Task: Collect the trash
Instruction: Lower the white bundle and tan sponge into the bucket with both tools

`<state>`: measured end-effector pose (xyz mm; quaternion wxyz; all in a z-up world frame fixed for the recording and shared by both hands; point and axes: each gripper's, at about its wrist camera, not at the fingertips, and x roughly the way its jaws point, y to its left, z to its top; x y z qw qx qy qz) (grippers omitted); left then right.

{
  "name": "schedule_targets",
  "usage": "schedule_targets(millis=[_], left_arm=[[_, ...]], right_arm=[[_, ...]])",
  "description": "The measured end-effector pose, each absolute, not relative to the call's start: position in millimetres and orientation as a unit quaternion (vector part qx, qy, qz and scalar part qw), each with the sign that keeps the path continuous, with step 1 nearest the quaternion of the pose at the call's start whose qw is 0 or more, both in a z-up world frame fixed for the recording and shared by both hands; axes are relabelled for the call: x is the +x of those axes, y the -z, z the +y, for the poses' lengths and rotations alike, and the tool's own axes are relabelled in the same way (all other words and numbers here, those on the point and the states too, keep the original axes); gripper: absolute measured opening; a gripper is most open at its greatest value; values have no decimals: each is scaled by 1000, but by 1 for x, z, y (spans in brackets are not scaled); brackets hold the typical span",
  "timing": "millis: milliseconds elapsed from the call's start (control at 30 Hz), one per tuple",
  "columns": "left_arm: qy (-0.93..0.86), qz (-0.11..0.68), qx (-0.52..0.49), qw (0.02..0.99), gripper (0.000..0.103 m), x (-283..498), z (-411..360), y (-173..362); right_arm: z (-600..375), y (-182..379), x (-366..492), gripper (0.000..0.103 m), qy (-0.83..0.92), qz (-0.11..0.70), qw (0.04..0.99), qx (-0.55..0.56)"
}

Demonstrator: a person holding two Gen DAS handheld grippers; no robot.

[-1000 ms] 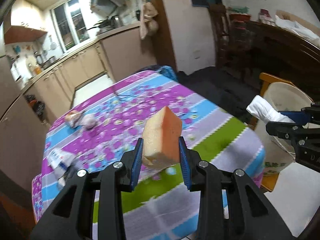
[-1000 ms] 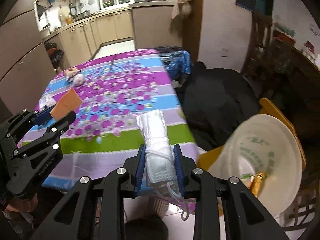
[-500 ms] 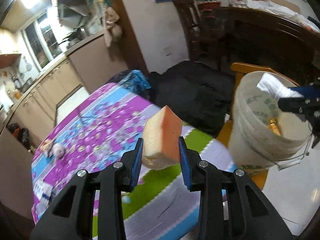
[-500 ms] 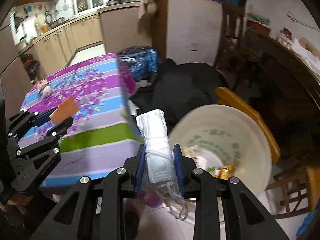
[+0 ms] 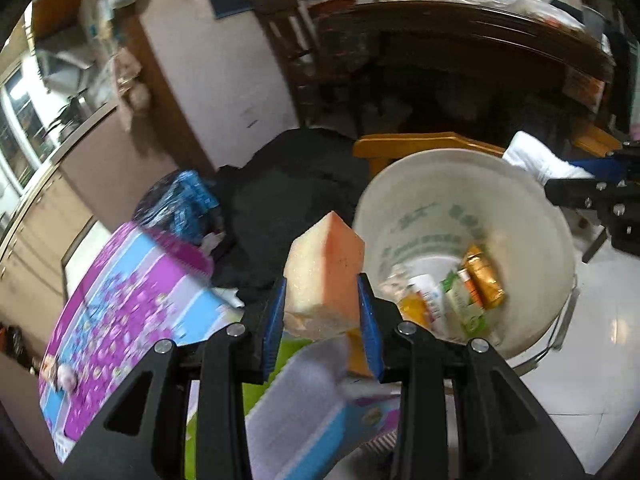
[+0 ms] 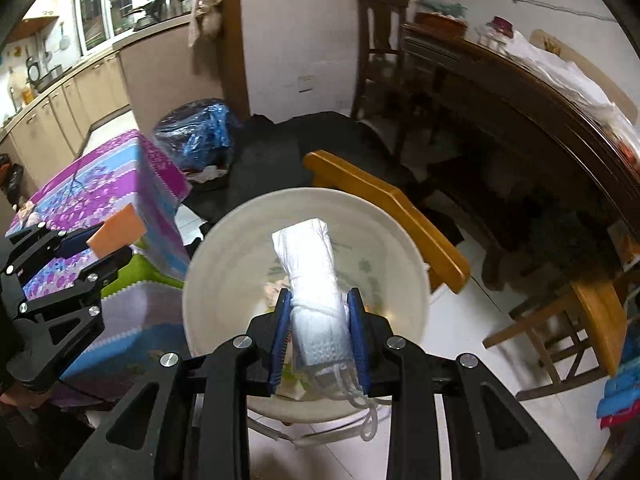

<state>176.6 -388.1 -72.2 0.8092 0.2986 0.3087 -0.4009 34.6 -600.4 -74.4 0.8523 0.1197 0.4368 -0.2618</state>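
Observation:
My left gripper (image 5: pixel 322 312) is shut on an orange and cream sponge (image 5: pixel 326 268), held at the table's corner just left of the white bucket (image 5: pixel 532 216). My right gripper (image 6: pixel 319 336) is shut on a rolled white face mask (image 6: pixel 316 276) and holds it directly above the open bucket (image 6: pixel 224 240). The bucket holds several packets and cartons (image 5: pixel 460 292). The mask (image 5: pixel 536 158) shows over the bucket's far rim in the left wrist view. The left gripper with the sponge (image 6: pixel 116 236) shows at the left of the right wrist view.
The table with the purple, blue and green cloth (image 5: pixel 132 288) lies left of the bucket, with small litter (image 5: pixel 66 374) at its far end. A wooden chair (image 6: pixel 392 208) stands behind the bucket. A black pile (image 6: pixel 272 148) and a blue bag (image 6: pixel 200 128) lie beyond.
Both grippers have swung right, away from the table towards the bucket. The mask now hangs over the bucket's opening, and the sponge is near its left rim.

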Motion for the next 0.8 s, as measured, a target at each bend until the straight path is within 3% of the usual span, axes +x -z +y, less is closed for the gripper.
schedule_targets(millis=[367,800], left_arm=[[466,322,313,762,33,167,-448,81],[469,336,327,748,33,169,-462,100]], right_arm=[[-627,86,25,29,303,450,831,127],[-639,95,27,29,323,461,818,116]])
